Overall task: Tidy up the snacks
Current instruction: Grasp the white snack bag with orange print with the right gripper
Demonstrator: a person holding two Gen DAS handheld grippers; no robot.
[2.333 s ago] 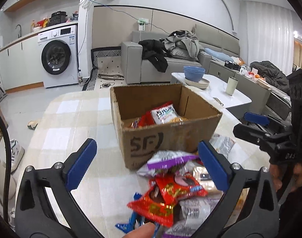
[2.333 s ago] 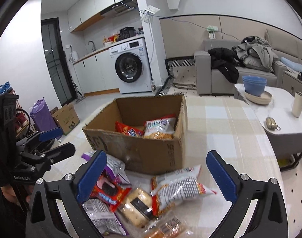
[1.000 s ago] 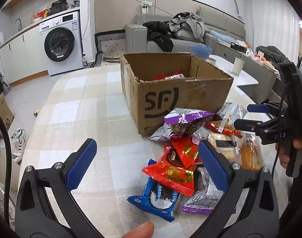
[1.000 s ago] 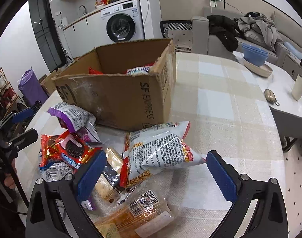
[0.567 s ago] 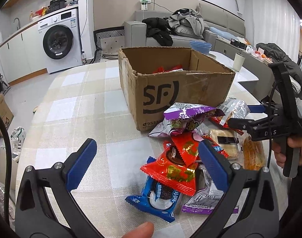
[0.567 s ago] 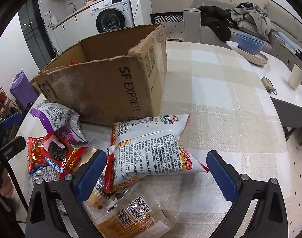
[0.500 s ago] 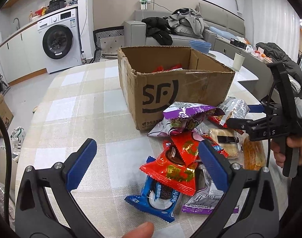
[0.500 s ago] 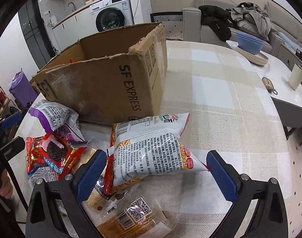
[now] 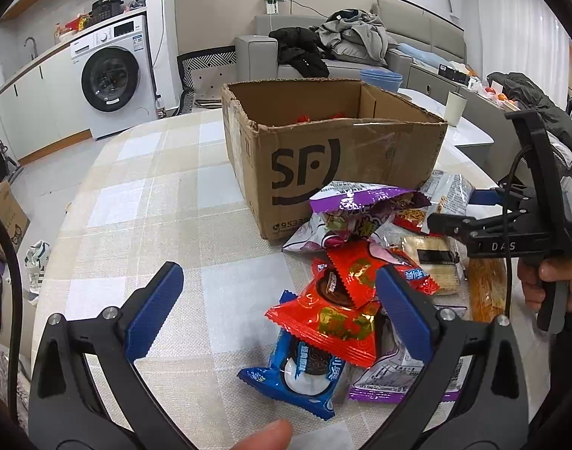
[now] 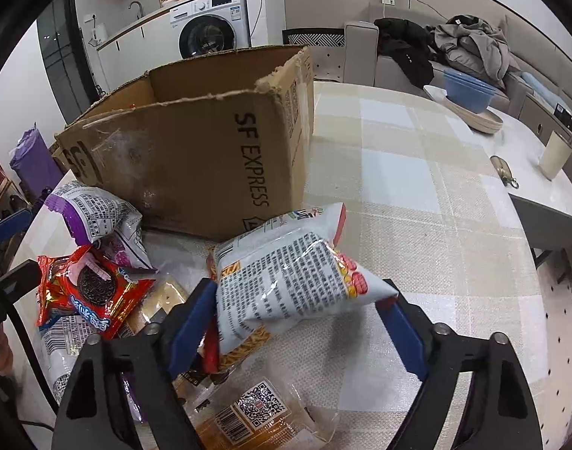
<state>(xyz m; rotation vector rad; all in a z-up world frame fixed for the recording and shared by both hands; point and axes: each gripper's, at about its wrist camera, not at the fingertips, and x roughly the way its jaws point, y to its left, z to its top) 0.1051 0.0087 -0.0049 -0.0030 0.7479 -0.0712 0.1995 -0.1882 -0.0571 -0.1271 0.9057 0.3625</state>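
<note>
An open cardboard box (image 9: 342,157) (image 10: 195,150) stands on the checked table, with red packets inside. Loose snacks lie in front of it: a purple bag (image 9: 361,206), a red cookie packet (image 9: 334,311) and a blue cookie packet (image 9: 297,371). My left gripper (image 9: 278,281) hangs open just above the red and blue packets. My right gripper (image 10: 297,300) is closing on a white snack bag (image 10: 286,277); both pads touch the bag's sides. A clear bread pack (image 10: 255,412) lies under it.
A person's hand (image 9: 556,281) holds the right gripper's handle at the right. A low white side table (image 10: 529,195) beside the checked table carries blue bowls (image 10: 469,93) and a cup (image 10: 554,153). A sofa and a washing machine stand farther back.
Both grippers have sunk closer to the snack pile. The right gripper's jaws have come in from wide open until they touch the white snack bag. The left jaws stay wide.
</note>
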